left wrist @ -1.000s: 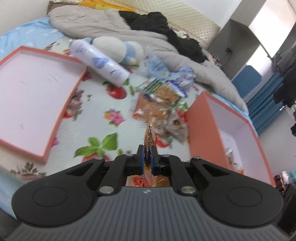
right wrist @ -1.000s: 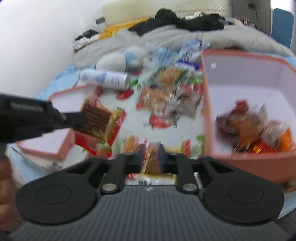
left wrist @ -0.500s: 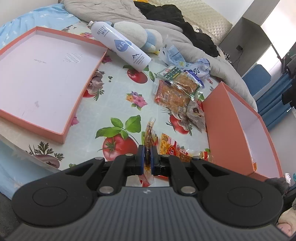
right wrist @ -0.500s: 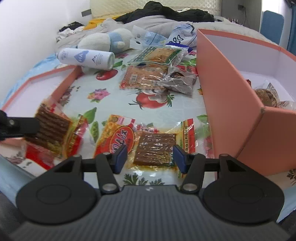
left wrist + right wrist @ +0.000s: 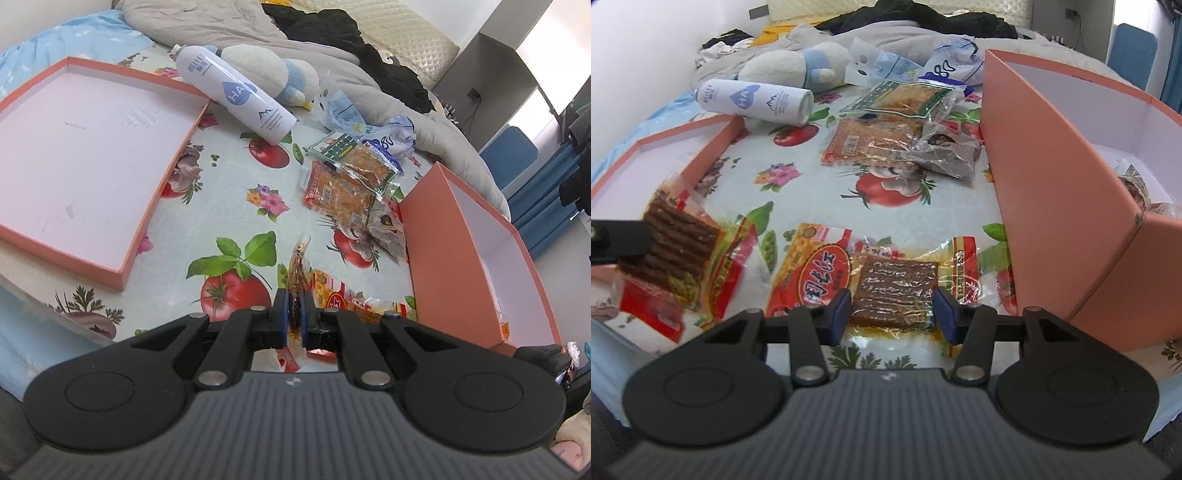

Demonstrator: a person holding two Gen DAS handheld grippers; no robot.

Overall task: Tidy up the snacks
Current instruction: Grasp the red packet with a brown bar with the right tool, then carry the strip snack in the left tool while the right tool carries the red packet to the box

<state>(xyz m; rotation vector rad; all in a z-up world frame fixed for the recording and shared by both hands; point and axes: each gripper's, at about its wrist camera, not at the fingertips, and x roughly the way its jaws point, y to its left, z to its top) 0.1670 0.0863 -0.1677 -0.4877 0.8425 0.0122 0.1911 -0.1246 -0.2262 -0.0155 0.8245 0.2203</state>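
My left gripper (image 5: 294, 314) is shut on a red and yellow snack packet (image 5: 298, 267), seen edge-on; the right wrist view shows that packet (image 5: 679, 240) held at the left near the table's front. My right gripper (image 5: 891, 314) is open, its fingers either side of a second red and yellow snack packet (image 5: 886, 280) lying flat on the fruit-print cloth. The deep orange box (image 5: 1060, 192) stands just right of it, with several snacks inside. More packets (image 5: 882, 136) lie further back, also in the left wrist view (image 5: 343, 188).
An orange box lid (image 5: 81, 155) lies open at the left. A white bottle (image 5: 236, 96) lies on its side beside a plush toy (image 5: 273, 74). Plastic bags (image 5: 923, 62), a grey blanket and clothes are piled at the back.
My right gripper let go of its packet, which now lies flat between the open fingers. My left gripper dropped lower and nearer the table, still holding its packet.
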